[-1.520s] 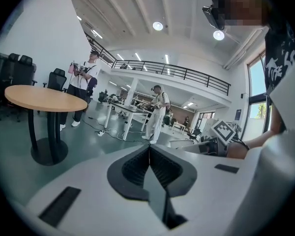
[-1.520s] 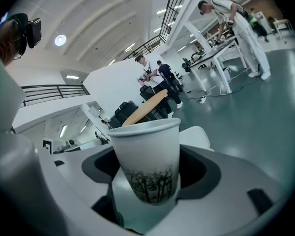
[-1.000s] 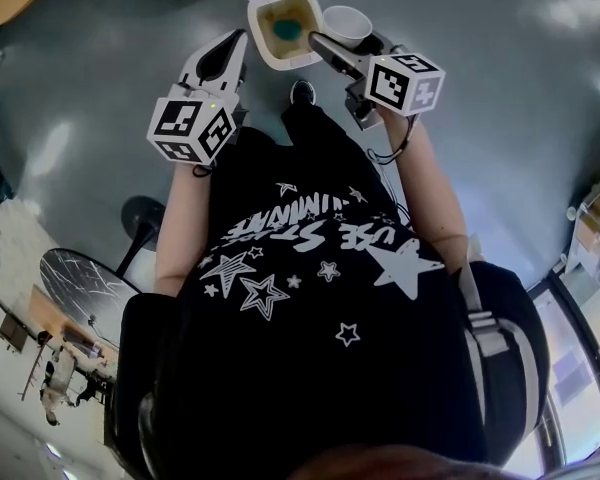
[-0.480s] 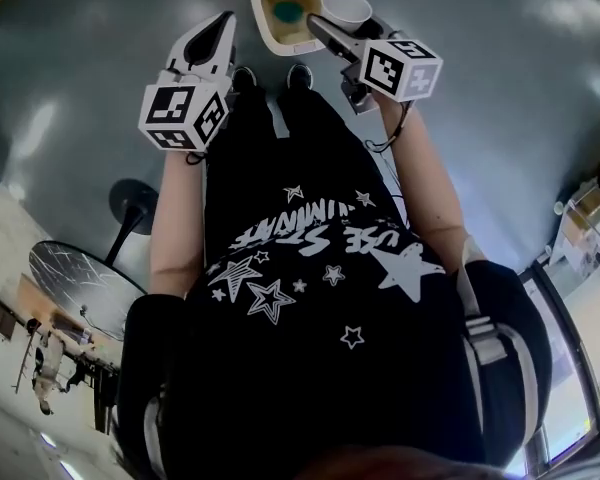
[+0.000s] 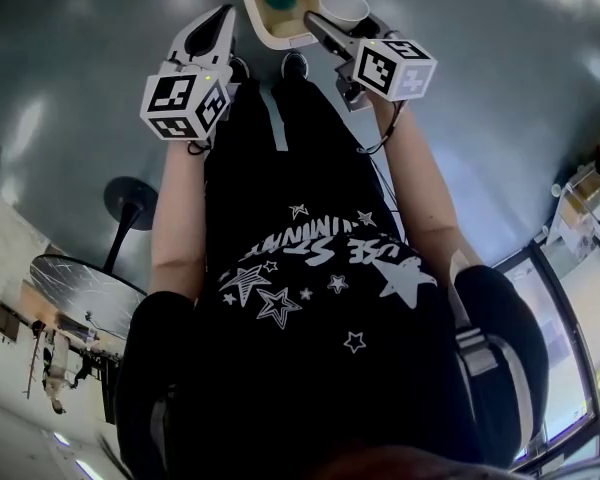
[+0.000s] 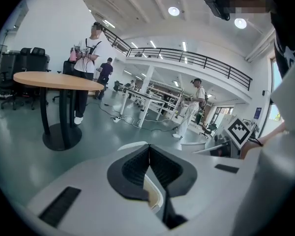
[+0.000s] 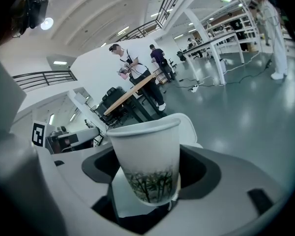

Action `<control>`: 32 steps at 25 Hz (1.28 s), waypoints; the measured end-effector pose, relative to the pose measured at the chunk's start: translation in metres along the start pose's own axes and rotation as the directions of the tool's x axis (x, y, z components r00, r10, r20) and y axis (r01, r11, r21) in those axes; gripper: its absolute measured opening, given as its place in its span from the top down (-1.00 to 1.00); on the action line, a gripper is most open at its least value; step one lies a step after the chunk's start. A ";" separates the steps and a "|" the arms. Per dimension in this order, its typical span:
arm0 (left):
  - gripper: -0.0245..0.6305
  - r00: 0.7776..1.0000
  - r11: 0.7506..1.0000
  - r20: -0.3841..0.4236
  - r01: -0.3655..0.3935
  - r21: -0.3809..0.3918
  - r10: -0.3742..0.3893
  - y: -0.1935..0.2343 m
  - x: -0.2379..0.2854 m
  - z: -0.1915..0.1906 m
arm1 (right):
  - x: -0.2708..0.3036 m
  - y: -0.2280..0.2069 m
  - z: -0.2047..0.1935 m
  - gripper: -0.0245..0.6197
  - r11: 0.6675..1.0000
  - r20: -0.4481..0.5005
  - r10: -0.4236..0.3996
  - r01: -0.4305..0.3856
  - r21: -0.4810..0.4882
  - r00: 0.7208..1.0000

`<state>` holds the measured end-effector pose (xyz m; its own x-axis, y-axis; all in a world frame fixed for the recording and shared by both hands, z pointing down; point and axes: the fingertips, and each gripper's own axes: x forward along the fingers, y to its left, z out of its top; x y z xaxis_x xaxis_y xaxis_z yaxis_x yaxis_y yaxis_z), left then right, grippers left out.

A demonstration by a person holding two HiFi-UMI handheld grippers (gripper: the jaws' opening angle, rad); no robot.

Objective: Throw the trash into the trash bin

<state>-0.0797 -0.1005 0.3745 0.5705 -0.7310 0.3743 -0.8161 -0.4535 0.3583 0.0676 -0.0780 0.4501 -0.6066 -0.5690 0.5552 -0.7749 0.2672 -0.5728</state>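
Paper cup (image 5: 346, 8), still clamped in the right hand-held gripper (image 5: 328, 30), hangs just beside the right rim of the open trash bin (image 5: 298, 40) on the floor, no nearer and unreleased, while the left hand-held gripper (image 5: 220, 23) stays closed on nothing.

Black star-printed T-shirt (image 5: 320, 298); white left tool (image 5: 223, 18), marker cube (image 5: 185, 103).

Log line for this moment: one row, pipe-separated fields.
left gripper shut, empty | right gripper shut on paper cup | cup held beside open trash bin | cup not yet dropped
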 end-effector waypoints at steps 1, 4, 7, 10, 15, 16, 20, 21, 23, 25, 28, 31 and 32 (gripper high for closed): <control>0.89 1.000 1.000 -0.006 0.002 -0.001 -0.002 0.002 0.005 -0.004 | 0.005 -0.005 -0.003 -0.14 1.000 0.005 -0.001 0.001 0.002 1.000; 0.89 0.999 1.000 -0.036 0.008 -0.010 -0.008 0.009 0.019 -0.024 | 0.021 -0.020 -0.018 -0.14 1.000 -0.004 -0.008 0.008 0.000 1.000; 0.89 0.998 1.000 -0.062 0.014 -0.024 -0.016 0.012 0.034 -0.041 | 0.035 -0.031 -0.031 -0.14 1.000 -0.029 -0.013 0.012 -0.008 1.000; 0.89 0.996 0.999 -0.082 0.018 -0.038 -0.021 0.011 0.046 -0.055 | 0.044 -0.040 -0.036 -0.15 1.000 -0.041 -0.012 0.012 -0.014 0.999; 0.89 0.990 0.998 -0.133 0.034 -0.047 -0.040 0.003 0.063 -0.085 | 0.056 -0.062 -0.048 -0.14 0.998 -0.057 -0.042 0.040 -0.043 0.997; 0.89 0.989 0.998 -0.141 0.037 -0.046 -0.043 0.002 0.066 -0.088 | 0.058 -0.068 -0.050 -0.14 0.997 -0.064 -0.057 0.053 -0.060 0.996; 0.89 0.984 0.998 -0.172 0.029 -0.055 -0.038 0.009 0.076 -0.105 | 0.073 -0.074 -0.063 -0.14 1.000 -0.078 -0.019 0.019 0.009 0.997; 0.89 0.983 0.998 -0.181 0.024 -0.056 -0.033 0.011 0.078 -0.110 | 0.076 -0.075 -0.065 -0.14 0.999 -0.076 -0.007 0.010 0.043 0.997; 0.89 0.980 0.998 -0.198 0.012 -0.060 -0.024 0.015 0.085 -0.119 | 0.082 -0.081 -0.070 -0.14 0.997 -0.078 -0.012 0.018 0.076 0.997; 0.89 0.978 0.997 -0.209 -0.003 -0.073 -0.012 0.017 0.091 -0.125 | 0.086 -0.090 -0.074 -0.15 0.996 -0.086 -0.036 0.043 0.080 0.996; 0.89 0.974 0.995 -0.225 -0.026 -0.096 0.004 0.023 0.097 -0.135 | 0.093 -0.101 -0.083 -0.15 0.993 -0.105 -0.081 0.089 0.080 0.991; 0.89 0.968 0.994 -0.249 -0.033 -0.107 0.005 0.033 0.103 -0.151 | 0.105 -0.112 -0.096 -0.15 0.990 -0.133 -0.122 0.130 0.060 0.984; 0.89 0.966 0.994 -0.259 -0.035 -0.108 0.006 0.035 0.104 -0.156 | 0.108 -0.115 -0.101 -0.14 0.989 -0.140 -0.129 0.138 0.055 0.982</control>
<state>-0.0345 -0.1131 0.5597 0.5702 -0.5769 0.5848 -0.8207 -0.3698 0.4355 0.0729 -0.0918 0.6365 -0.5204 -0.4842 0.7033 -0.8401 0.1431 -0.5232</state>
